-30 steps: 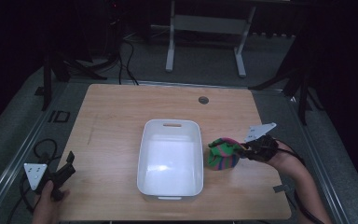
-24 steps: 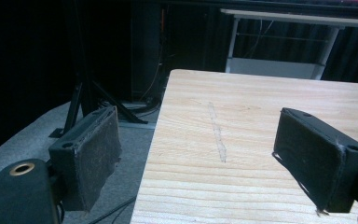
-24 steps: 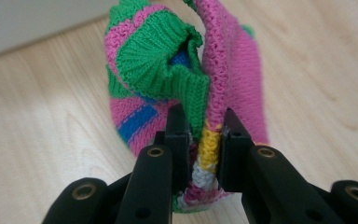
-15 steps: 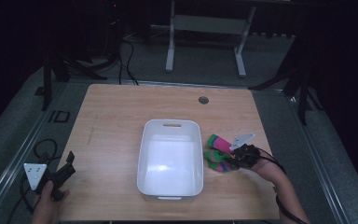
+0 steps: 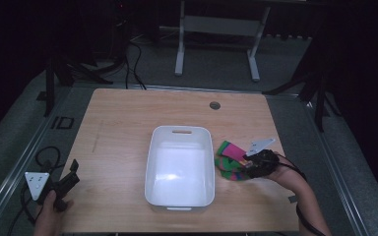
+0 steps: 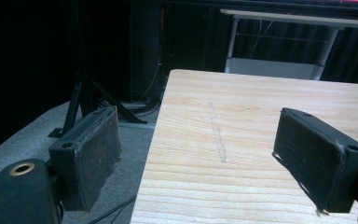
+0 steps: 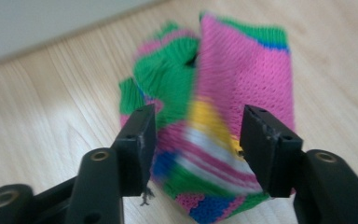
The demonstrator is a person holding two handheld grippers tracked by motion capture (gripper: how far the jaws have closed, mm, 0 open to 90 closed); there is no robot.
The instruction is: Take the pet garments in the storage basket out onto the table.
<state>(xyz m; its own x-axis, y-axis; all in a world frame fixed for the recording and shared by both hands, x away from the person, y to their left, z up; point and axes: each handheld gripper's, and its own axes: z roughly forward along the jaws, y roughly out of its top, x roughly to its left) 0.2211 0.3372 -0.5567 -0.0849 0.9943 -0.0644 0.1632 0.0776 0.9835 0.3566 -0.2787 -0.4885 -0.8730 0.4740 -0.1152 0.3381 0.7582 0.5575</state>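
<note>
Table [image 5: 128, 128], one white bin [image 5: 179, 164], one striped knit cloth [image 5: 230, 160], two grippers

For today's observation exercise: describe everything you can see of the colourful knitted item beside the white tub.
The knitted item looks like soft wool in pink, green, blue, yellow and white stripes, bunched into a crumpled heap rather than laid flat. It lies on the wooden table, just right of the white tub, apparently not touching it. The right gripper has its jaws apart on either side of the fabric, not clamped.
</note>
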